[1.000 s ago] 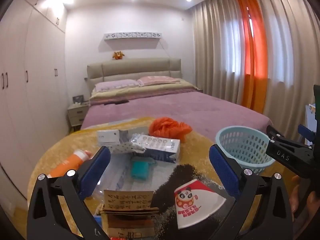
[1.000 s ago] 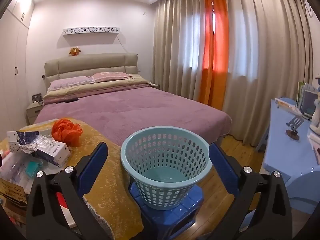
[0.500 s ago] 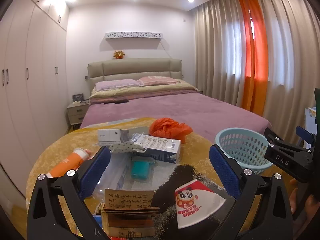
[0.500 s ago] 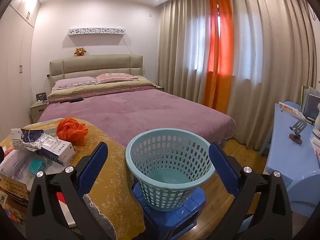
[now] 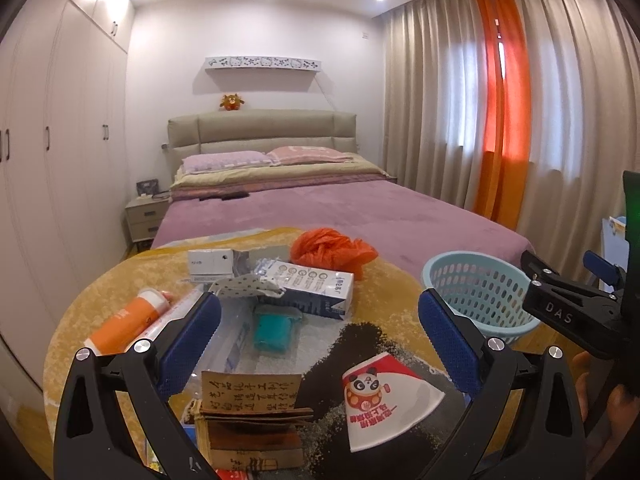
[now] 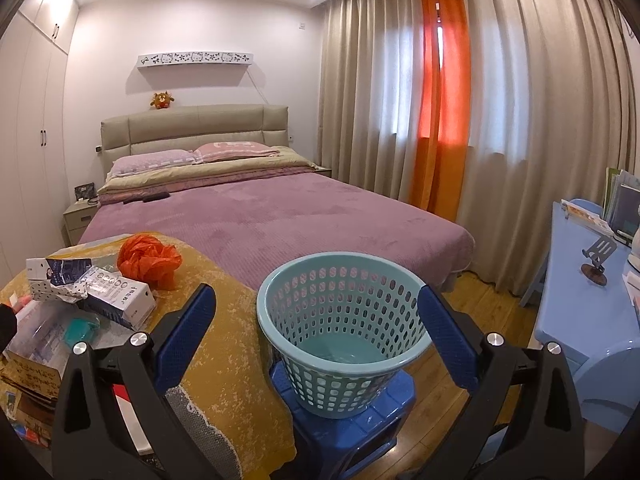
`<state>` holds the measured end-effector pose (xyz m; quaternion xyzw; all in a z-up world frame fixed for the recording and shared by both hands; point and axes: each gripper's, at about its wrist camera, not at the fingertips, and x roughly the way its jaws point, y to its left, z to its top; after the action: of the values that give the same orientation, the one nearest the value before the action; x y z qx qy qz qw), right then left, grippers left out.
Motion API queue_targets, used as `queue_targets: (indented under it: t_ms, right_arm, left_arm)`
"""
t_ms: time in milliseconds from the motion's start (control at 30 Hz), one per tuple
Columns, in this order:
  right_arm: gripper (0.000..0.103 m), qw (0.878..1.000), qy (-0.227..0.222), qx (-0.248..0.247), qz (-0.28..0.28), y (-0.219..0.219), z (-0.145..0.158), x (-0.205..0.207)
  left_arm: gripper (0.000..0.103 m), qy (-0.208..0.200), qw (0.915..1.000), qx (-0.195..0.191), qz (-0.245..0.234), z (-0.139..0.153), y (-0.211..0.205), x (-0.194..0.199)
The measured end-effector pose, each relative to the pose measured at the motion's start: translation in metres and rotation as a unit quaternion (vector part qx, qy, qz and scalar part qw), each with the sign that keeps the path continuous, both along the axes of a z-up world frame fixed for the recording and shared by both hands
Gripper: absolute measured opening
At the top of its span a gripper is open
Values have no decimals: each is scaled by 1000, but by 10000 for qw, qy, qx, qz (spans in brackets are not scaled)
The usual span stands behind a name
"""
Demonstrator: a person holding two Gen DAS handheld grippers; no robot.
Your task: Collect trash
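Trash lies on a round table with a yellow cloth [image 5: 80, 320]: a flattened paper cup with a panda [image 5: 384, 396], a brown cardboard piece [image 5: 252, 412], a teal packet [image 5: 276, 330], a blue-white carton [image 5: 316, 286], an orange bottle [image 5: 124, 322] and a crumpled orange bag [image 5: 328, 252]. My left gripper [image 5: 318, 340] is open above the cup and cardboard. A light blue basket [image 6: 344, 328] stands on a blue stool [image 6: 348, 436]. My right gripper [image 6: 316, 328] is open, its fingers on either side of the basket in view, apart from it.
A bed with a purple cover [image 6: 280, 220] stands behind the table. A blue desk [image 6: 588, 308] with books is at the right. Curtains [image 6: 500, 120] hang along the right wall, wardrobes [image 5: 52, 160] along the left. Wooden floor [image 6: 480, 312] shows beside the stool.
Both views have shifted slightly, the basket sitting a bit further right in the right wrist view. Nothing was grasped or moved on the table.
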<state>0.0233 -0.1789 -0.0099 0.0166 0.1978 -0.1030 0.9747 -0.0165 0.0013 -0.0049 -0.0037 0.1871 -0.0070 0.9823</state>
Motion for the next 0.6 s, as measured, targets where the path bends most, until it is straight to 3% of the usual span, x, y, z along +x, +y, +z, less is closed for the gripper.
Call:
queue_targets:
  t_ms: [600]
  right_arm:
    - [96,10000,-56,-22,79,7,5,-2]
  left_arm:
    - [96,1,10000,-7,-72,0,1,-1]
